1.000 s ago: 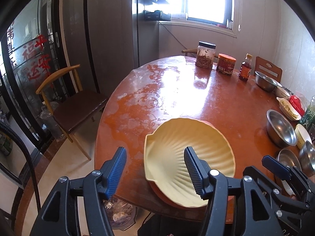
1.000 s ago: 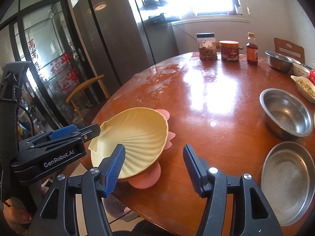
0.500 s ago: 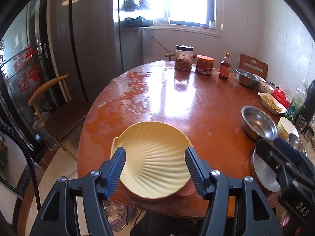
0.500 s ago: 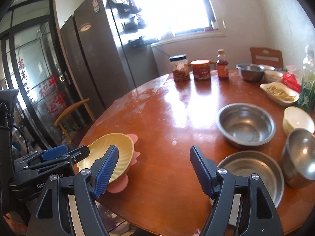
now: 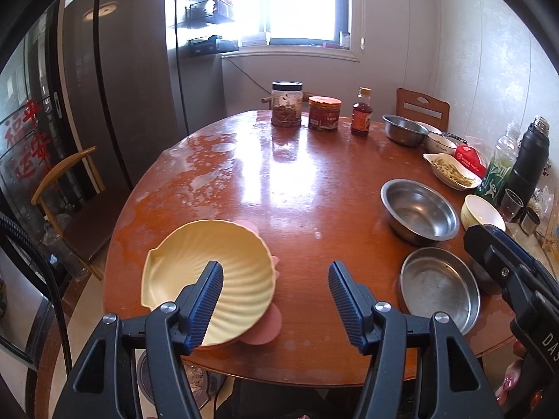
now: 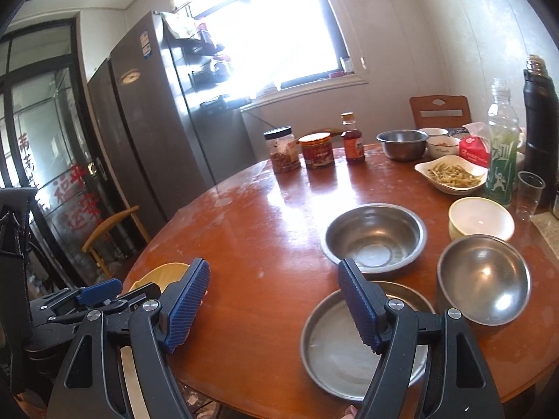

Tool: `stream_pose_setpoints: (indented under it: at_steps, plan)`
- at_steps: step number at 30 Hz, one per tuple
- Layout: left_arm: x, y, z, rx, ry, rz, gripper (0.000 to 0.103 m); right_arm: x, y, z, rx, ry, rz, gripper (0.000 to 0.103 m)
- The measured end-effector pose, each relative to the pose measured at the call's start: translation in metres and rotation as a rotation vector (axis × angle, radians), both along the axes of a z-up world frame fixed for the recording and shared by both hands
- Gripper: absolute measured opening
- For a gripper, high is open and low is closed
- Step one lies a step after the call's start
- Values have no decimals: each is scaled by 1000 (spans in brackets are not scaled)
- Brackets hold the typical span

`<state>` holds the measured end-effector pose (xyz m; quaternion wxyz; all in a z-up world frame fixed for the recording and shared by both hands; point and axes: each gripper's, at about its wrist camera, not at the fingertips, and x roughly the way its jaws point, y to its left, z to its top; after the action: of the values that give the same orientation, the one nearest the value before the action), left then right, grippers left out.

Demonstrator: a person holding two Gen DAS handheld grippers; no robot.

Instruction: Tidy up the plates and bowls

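- Left gripper (image 5: 276,300): lower centre of the left wrist view, jaws apart, nothing between the pads, only bare table (image 5: 279,192) behind the gap.
- Right gripper (image 6: 274,309): lower centre of the right wrist view; jaws had just been opening and stood wide, gripping nothing.
- Yellow shell-shaped plate (image 5: 223,272): lower left of the left view, near the table's edge, resting on a pink plate (image 5: 265,324) (only its lobes showed); the left finger partly hid it.
- Flat steel plate (image 6: 342,345): lower centre-right of the right view, partly covered by the right finger.
- Steel bowl (image 6: 374,237): mid-frame, just beyond the flat plate.
- Second steel bowl (image 6: 485,279): right, tilted, beside a cream bowl (image 6: 482,216).
- Far steel bowl (image 6: 401,143): upper right, next to a small white bowl (image 6: 442,145).
- Dish of food (image 6: 450,174): right of centre (contents unclear).
- Jar (image 5: 286,103), red tin (image 5: 324,112), sauce bottle (image 5: 361,111): in a row at the far edge.
- Plastic bottle (image 6: 501,146), black flask (image 6: 539,129), clear cup (image 6: 529,192): right edge.
- Fridge (image 5: 122,87): upper left.
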<state>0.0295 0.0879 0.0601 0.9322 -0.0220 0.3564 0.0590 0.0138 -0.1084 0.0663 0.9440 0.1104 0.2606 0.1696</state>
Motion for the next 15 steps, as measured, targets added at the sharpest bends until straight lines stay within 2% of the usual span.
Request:
stream_pose_setpoints:
  at_steps: [8,10,15]
  plan:
    - [5,-32,-4,6,-1,-60,63,-8,-34,-7,-5,23,-60,77]
    - [6,-39,-6,11,0,-73,68,-14,-44,-12,-1,32,-71,77]
    - [11,-53,-16,6,12,-105,70,-23,-61,-30,1,88,-104,77]
